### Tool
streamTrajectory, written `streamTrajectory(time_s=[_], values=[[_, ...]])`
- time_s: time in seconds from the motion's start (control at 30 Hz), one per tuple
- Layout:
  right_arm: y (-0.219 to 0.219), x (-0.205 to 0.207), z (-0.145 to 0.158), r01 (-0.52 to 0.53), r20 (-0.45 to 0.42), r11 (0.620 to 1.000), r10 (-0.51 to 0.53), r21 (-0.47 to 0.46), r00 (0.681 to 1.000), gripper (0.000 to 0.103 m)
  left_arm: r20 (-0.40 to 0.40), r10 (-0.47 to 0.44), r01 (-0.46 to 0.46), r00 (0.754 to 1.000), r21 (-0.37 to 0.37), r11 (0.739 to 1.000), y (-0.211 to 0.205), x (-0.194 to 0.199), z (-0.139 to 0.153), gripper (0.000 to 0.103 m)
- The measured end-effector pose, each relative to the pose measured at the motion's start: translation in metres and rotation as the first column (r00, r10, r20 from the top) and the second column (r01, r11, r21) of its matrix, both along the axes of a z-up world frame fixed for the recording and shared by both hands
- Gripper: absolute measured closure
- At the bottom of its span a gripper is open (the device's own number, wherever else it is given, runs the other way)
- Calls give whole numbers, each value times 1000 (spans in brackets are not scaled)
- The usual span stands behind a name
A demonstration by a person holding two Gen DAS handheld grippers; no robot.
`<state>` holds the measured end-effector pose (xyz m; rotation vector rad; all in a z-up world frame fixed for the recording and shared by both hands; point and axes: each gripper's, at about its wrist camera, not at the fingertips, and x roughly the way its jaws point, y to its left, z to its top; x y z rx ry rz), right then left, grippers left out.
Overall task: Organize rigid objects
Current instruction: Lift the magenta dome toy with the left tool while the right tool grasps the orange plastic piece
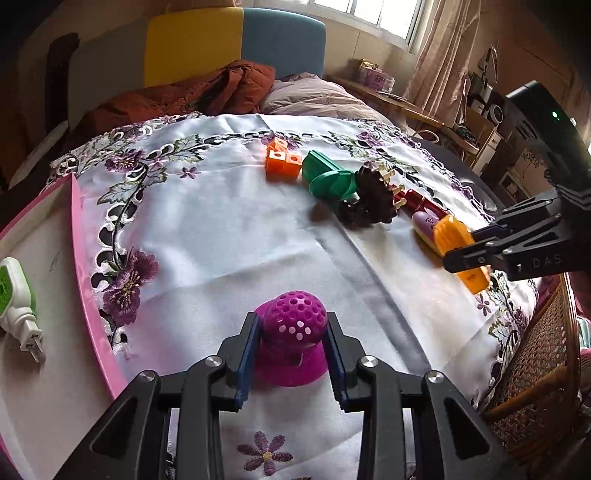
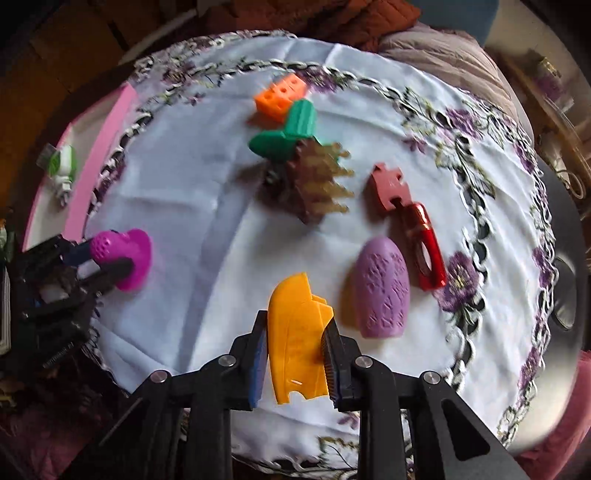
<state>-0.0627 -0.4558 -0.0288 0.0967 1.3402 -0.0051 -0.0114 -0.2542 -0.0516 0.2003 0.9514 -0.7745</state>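
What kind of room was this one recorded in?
Most likely a bedroom at home: behind the table's embroidered tablecloth there is a bed with a yellow and blue headboard, a rumpled quilt on it, and a curtained window.

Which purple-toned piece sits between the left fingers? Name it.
The magenta perforated dome, held by the left gripper. The lilac embossed oval lies free on the cloth.

Window daylight, fisheye warp, motion blur
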Motion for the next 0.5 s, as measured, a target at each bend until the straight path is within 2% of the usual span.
streamTrajectory(time_s=[0.13, 0.27, 0.37, 0.5], values=[[25, 39, -7, 20, 83, 998, -25, 54, 996, 76, 38, 14, -13, 999, -22, 1000, 7, -3, 17, 69], [46, 74, -28, 37, 125, 998, -44, 57, 991, 76, 68, 35, -33, 997, -36, 999, 16, -4, 32, 69], [54, 82, -44, 36, 134, 999, -41, 34, 990, 75, 82, 56, -53, 995, -43, 998, 25, -3, 40, 69], [51, 82, -46, 41, 161, 998, -48, 47, 986, 75, 84, 91, -87, 992, -49, 995, 36, 0, 44, 69]])
